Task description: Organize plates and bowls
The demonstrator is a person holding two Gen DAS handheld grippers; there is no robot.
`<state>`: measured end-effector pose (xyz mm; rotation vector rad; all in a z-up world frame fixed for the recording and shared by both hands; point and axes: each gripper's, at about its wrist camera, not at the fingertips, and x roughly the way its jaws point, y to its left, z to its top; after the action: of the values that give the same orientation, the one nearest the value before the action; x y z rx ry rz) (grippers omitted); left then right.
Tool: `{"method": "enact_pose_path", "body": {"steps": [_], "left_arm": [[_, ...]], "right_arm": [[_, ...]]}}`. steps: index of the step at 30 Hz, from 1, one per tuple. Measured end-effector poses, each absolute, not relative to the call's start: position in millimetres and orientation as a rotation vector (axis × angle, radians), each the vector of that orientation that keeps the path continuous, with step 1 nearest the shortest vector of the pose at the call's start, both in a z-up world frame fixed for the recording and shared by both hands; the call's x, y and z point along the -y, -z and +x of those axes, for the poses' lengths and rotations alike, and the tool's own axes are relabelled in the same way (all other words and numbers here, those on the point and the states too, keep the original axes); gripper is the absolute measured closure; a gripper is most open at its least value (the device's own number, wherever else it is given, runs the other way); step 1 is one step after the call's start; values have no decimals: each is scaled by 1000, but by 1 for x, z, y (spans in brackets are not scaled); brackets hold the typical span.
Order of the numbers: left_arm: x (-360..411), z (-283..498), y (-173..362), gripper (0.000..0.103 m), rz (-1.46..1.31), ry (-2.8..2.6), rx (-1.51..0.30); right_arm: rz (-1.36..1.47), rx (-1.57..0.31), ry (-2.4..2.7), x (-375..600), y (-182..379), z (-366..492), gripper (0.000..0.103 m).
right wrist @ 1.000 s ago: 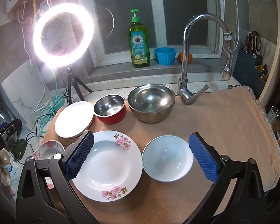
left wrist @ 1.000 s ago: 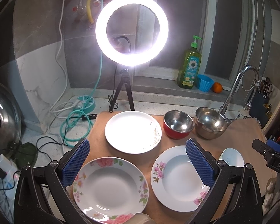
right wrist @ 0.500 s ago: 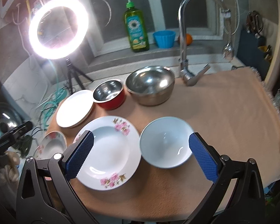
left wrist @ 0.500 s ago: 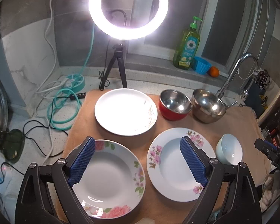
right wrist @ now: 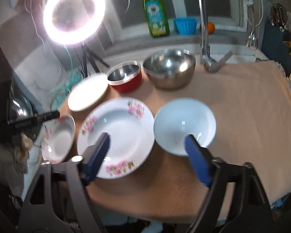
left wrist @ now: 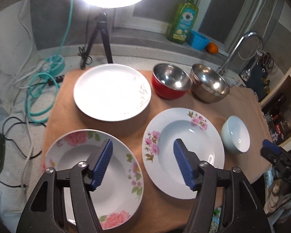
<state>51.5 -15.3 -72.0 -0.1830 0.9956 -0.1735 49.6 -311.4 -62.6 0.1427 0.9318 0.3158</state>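
Observation:
On a tan mat [left wrist: 126, 128] lie a plain white plate [left wrist: 110, 91], a rose-patterned deep plate [left wrist: 71, 155] at front left, a pink-flowered deep plate [left wrist: 184, 136], a small white bowl [left wrist: 235, 134], a red steel-lined bowl [left wrist: 170, 83] and a steel bowl [left wrist: 209, 85]. My left gripper [left wrist: 142, 161] is open above the gap between the two flowered plates. My right gripper [right wrist: 147, 155] is open above the pink-flowered plate [right wrist: 122, 132] and the white bowl [right wrist: 184, 124]. Both are empty.
A ring light on a tripod [left wrist: 100, 29] stands behind the mat. Teal hose and cables [left wrist: 40, 89] lie left. A faucet [right wrist: 205, 29], green soap bottle [right wrist: 156, 15], blue cup [right wrist: 185, 25] and orange sit at the back. Shelves [left wrist: 281, 106] stand at right.
Both grippers have moved forward and down toward the dishes, and their jaws have narrowed somewhat. The dishes have not moved.

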Motion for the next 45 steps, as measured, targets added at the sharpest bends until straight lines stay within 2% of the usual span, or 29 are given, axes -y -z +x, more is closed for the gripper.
{"method": "enact_pose_path", "body": {"steps": [3,7,11,13,15,31,37,45], "left_arm": [[17,58,82,49,-188,203,-1039],[18,69,92,60,-202,253,-1094],[17,80,99,75,-216,292,-1139],[17,85,102,76,-201,301,-1152],[18,91,106,80,-194,312,-1168],[15,120,133,81,-196,368,-1269],[13,126,139,87,-225,386,-1293],[12,131,146,88,-245,395,-1321]], "right_arm": [[194,-986,-330,314,75,49,31],[240,-1066,-354,314,95,53,53],[273,-1112,-366,311,110,53,64],[287,-1130,-369,309,117,54,76],[307,-1150,-374,308,123,56,81],[492,-1233,-332,312,157,70,82],[527,-1244,-326,313,160,70,82],[564,-1263,-340,317,167,71,82]]}}
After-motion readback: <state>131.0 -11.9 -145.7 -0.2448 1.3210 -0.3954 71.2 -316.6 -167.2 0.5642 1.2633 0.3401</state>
